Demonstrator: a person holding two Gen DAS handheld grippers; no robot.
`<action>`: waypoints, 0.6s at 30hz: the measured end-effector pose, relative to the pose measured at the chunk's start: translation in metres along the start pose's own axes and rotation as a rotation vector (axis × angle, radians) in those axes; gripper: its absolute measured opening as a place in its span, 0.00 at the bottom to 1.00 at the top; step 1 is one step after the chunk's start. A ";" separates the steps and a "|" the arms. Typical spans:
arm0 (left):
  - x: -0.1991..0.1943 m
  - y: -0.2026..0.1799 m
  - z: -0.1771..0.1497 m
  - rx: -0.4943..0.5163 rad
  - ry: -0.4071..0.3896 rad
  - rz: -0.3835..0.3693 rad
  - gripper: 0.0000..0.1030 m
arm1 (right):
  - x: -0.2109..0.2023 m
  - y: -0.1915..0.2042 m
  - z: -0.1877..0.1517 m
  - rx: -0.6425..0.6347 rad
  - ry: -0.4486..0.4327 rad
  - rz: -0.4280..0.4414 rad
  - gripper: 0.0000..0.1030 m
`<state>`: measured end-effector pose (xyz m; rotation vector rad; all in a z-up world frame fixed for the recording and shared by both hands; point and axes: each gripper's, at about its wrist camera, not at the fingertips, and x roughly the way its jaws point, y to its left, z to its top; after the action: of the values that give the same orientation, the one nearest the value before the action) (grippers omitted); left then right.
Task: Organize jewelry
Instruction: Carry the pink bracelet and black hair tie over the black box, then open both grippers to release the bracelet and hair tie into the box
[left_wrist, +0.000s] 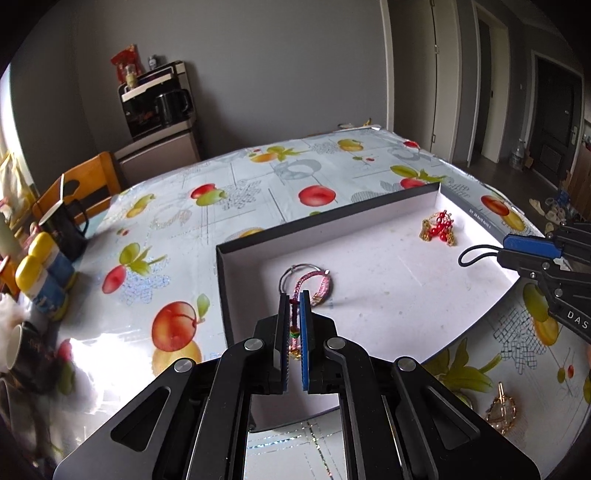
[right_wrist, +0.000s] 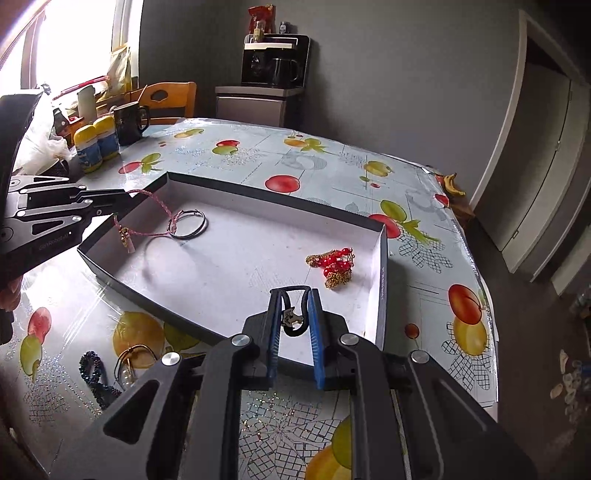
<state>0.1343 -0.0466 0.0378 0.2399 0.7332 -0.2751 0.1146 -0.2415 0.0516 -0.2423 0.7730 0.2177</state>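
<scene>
A shallow box with a white floor lies on the table. My left gripper is shut on a pink braided bracelet and holds it over the box's left end; the bracelet hangs down with a gold charm. A dark bangle lies in the box under it. My right gripper is shut on a black cord loop above the box's near edge. A red bead and gold chain piece lies in the box's right end.
Outside the box, a dark beaded bracelet and a pearl piece lie on the fruit-print tablecloth, and a gold pendant lies near the front. A black mug and yellow-capped bottles stand at the far left.
</scene>
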 end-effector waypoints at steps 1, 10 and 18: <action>0.004 0.001 -0.002 -0.006 0.012 -0.006 0.05 | 0.004 -0.001 -0.001 0.004 0.009 0.001 0.14; 0.027 0.004 -0.015 -0.047 0.084 -0.061 0.05 | 0.030 -0.001 -0.004 0.038 0.059 -0.002 0.14; 0.037 0.008 -0.019 -0.075 0.109 -0.075 0.05 | 0.039 -0.010 -0.004 0.094 0.060 0.022 0.14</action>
<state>0.1517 -0.0394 -0.0007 0.1572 0.8599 -0.3070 0.1420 -0.2479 0.0226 -0.1514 0.8434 0.1953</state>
